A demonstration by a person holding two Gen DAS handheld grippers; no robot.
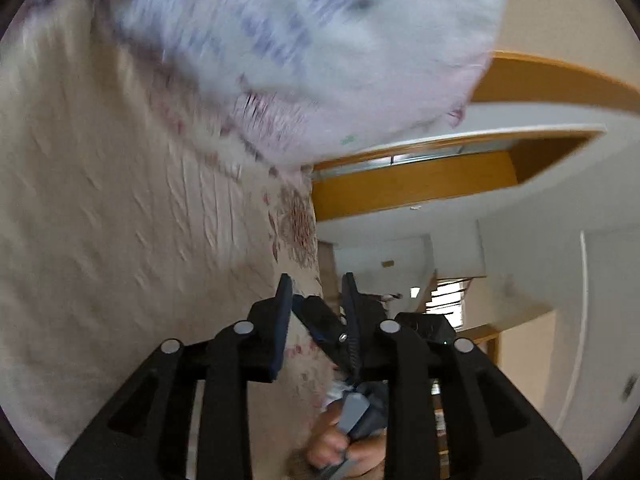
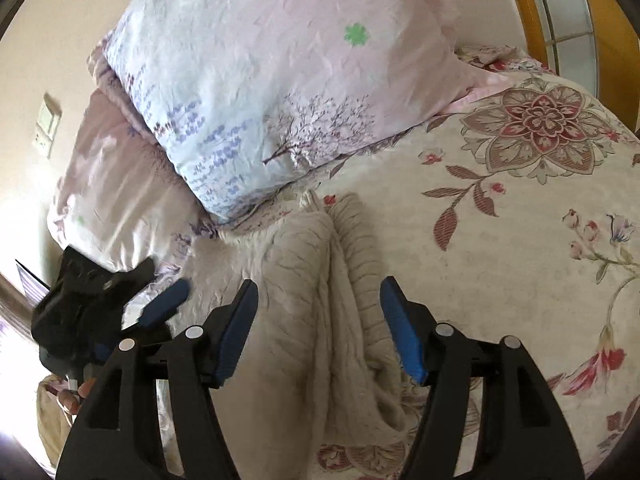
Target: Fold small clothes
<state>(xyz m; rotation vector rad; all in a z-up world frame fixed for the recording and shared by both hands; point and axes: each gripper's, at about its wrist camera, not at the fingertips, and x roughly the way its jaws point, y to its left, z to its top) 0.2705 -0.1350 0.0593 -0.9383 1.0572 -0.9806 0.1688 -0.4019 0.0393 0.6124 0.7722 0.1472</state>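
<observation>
A cream cable-knit garment [image 2: 320, 280] lies on the flowered bedspread [image 2: 500, 208], folded lengthwise into a long strip with a seam down its middle. My right gripper [image 2: 319, 292] hovers just above it, open, its blue pads [image 2: 400, 320] either side of the strip without touching it. My left gripper [image 2: 160, 308] shows at the left edge of the garment, near the pillows. In the left wrist view the left gripper [image 1: 316, 280] has a narrow gap between its fingers with nothing in it. Blurred cream knit [image 1: 100, 220] fills that view's left side.
Two pillows, one pale blue and pink [image 2: 260, 80] and one pink [image 2: 120, 184], lie at the head of the bed beside the garment. A wooden headboard [image 2: 536, 8] runs along the far edge. A person's hand [image 1: 336, 444] grips a gripper handle. Doorway and walls [image 1: 520, 240] beyond.
</observation>
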